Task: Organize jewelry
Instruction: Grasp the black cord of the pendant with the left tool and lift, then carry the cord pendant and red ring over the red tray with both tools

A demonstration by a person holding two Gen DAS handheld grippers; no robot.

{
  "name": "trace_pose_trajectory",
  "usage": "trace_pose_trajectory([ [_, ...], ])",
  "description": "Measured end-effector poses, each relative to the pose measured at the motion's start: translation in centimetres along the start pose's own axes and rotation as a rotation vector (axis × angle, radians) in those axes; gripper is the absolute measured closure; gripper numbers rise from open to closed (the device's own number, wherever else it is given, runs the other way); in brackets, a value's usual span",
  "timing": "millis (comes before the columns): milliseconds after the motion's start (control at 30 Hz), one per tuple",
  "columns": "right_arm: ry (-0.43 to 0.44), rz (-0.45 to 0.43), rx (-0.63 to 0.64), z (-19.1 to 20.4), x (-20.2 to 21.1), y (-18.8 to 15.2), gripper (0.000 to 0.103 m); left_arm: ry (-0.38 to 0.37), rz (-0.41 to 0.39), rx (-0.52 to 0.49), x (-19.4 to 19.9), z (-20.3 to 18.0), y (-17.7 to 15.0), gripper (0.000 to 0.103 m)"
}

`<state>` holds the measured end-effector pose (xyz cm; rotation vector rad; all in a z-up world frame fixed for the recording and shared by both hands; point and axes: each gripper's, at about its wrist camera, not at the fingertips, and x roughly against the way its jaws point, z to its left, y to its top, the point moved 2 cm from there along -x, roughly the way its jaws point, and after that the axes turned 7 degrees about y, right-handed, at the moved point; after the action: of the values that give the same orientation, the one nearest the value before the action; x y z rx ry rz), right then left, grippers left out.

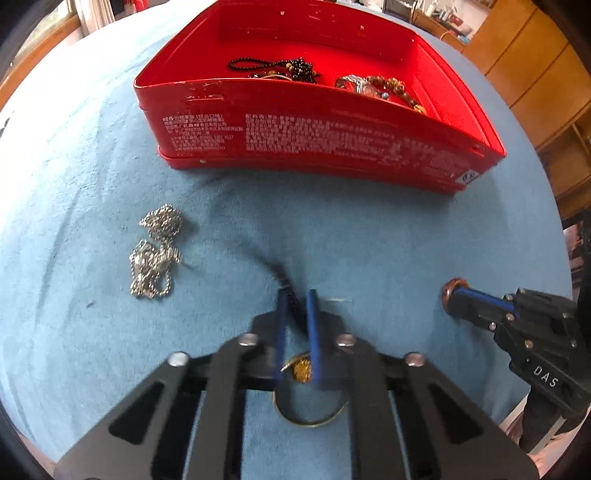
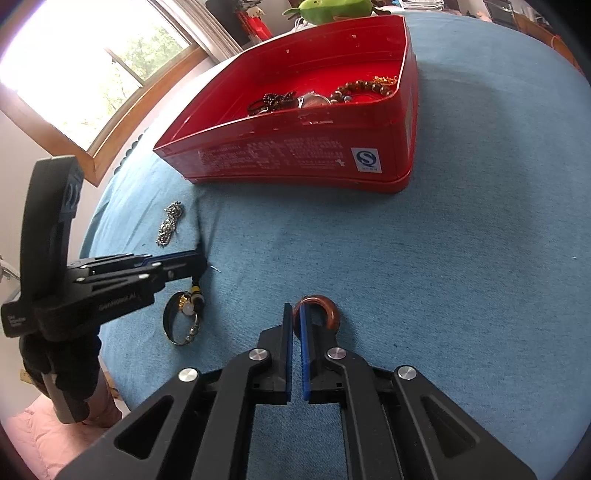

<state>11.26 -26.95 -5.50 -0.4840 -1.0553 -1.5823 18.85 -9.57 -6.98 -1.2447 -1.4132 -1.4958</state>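
Note:
A red tin box (image 1: pixel 314 129) stands on the blue cloth and holds bead bracelets (image 1: pixel 280 68); it also shows in the right wrist view (image 2: pixel 295 155). My left gripper (image 1: pixel 296 295) is shut on a black cord (image 1: pixel 286 280) whose gold bangle and charm (image 1: pixel 306 398) hang below the fingers; the bangle also shows in the right wrist view (image 2: pixel 183 319). My right gripper (image 2: pixel 294 308) is shut on the rim of a brown ring-shaped bangle (image 2: pixel 321 312), which shows in the left wrist view (image 1: pixel 452 291) too. A silver chain (image 1: pixel 157 251) lies on the cloth at the left.
The blue cloth (image 2: pixel 443 258) covers the table. A window (image 2: pixel 92 74) is at the far left. Wooden cabinets (image 1: pixel 535 74) stand at the right. A green plush toy (image 2: pixel 332 9) sits beyond the box.

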Motion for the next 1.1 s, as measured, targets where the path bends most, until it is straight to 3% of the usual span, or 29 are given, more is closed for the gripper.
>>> trace_pose_trajectory([
  [200, -0.029, 0.003, 0.001, 0.1, 0.0, 0.3, 0.097, -0.11, -0.047, 0.008, 1.4, 0.5, -0.8, 0.101],
  [400, -0.067, 0.032, 0.015, 0.6, -0.7, 0.3, 0.094, -0.163, -0.113, -0.01, 4.2, 0.8, -1.4, 0.101],
  [533, -0.116, 0.049, 0.049, 1.2, -1.2, 0.3, 0.093, -0.191, -0.129, -0.015, 5.2, 1.2, -2.1, 0.101],
  [700, -0.173, 0.047, 0.09, 2.1, -1.7, 0.1, 0.095, -0.172, -0.124, -0.001, 4.7, 1.3, -2.1, 0.101],
  [867, -0.129, 0.017, 0.048, 1.7, -0.9, 0.2, 0.095, -0.174, -0.126, -0.003, 4.5, 0.9, -1.8, 0.101],
  [1100, -0.087, -0.091, 0.065, 2.4, 3.4, 1.1, 0.095, -0.199, -0.218, -0.004, 8.5, 1.6, -1.6, 0.101],
])
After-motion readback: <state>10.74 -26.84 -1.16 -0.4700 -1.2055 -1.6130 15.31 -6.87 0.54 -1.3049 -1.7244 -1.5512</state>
